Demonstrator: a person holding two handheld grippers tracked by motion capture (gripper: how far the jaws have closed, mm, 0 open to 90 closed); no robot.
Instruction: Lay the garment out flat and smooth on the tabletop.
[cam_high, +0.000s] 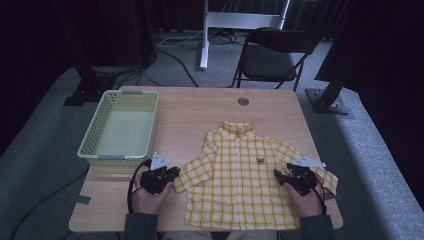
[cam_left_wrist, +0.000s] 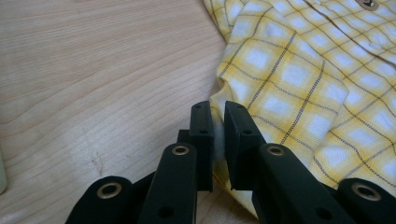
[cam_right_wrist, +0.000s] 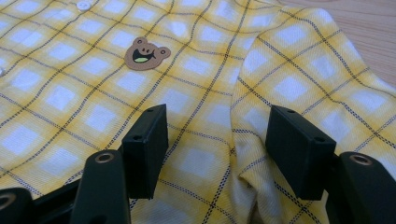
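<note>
- While flat on the counter, front side up, collar far and hem near: the yellow checked shirt, long axis running near to far.
- Left hand-held gripper: clenched on the edge of the left sleeve, cloth pinched between the pads.
- Right hand-held gripper: released, jaws wide astride a fold of the right sleeve, nothing grasped.
- Likely next: closing right, then folding both sleeves inward toward the buttons.
- Basket far left, well apart.

Items beside your work area

You have a pale green basket at the far left of the wooden table, and a black folding chair standing beyond its far edge.
</note>
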